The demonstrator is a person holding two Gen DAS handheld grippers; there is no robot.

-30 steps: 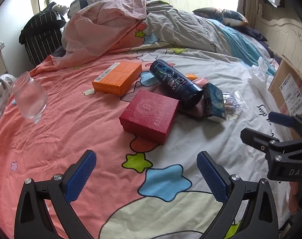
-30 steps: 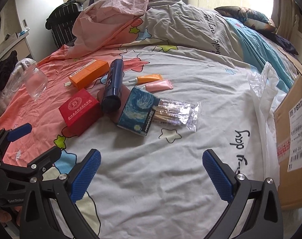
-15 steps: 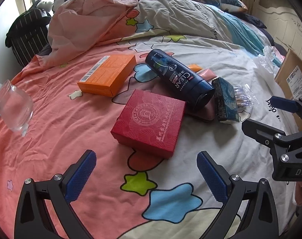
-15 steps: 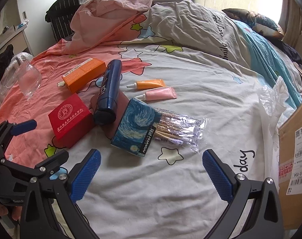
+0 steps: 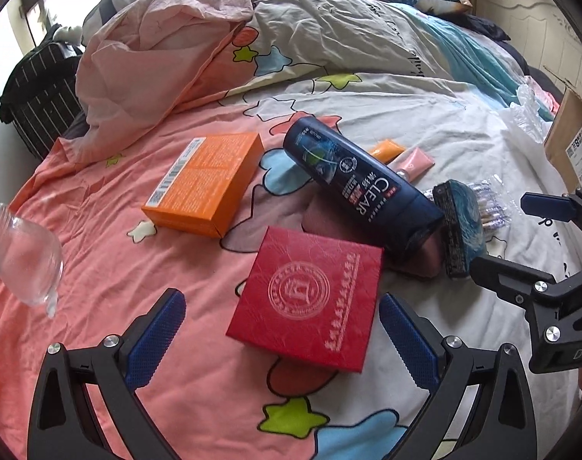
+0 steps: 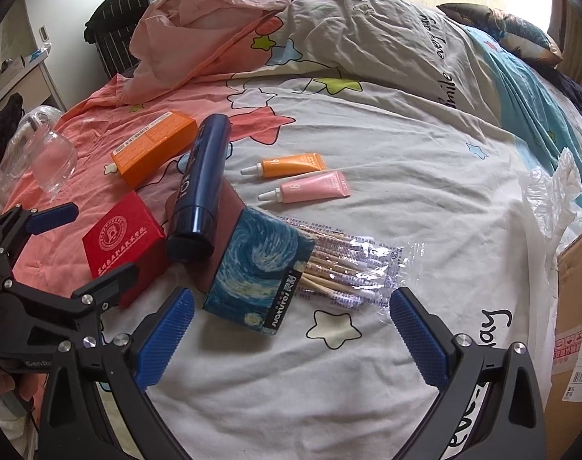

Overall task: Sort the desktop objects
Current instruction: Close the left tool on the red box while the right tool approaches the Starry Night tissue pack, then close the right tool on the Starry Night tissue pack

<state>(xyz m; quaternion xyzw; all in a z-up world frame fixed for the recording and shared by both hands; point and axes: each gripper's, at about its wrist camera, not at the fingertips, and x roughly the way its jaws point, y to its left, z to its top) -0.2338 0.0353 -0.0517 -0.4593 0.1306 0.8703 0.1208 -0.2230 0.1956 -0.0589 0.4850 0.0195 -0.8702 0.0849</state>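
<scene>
Objects lie on a bed. A red box [image 5: 310,295] [image 6: 124,235] sits just ahead of my open, empty left gripper [image 5: 281,335]. Beyond it lie an orange box [image 5: 206,182] [image 6: 153,147] and a dark blue shampoo bottle [image 5: 360,188] [image 6: 199,191] resting on a maroon item [image 5: 329,222]. A starry-night box [image 6: 258,270] [image 5: 459,226] and a pack of cotton swabs [image 6: 344,268] lie just ahead of my open, empty right gripper [image 6: 291,326]. An orange tube [image 6: 291,165] and a pink tube [image 6: 312,191] lie farther off.
A clear glass jar [image 5: 22,260] [image 6: 53,161] lies at the left. A rumpled quilt [image 5: 199,46] is piled at the back. A cardboard carton [image 6: 574,306] and a plastic bag [image 6: 555,191] stand at the right bed edge.
Both grippers have moved forward and down toward the objects; the red box and the starry-night box now sit close in front of the fingers. Nothing has been taken hold of.
</scene>
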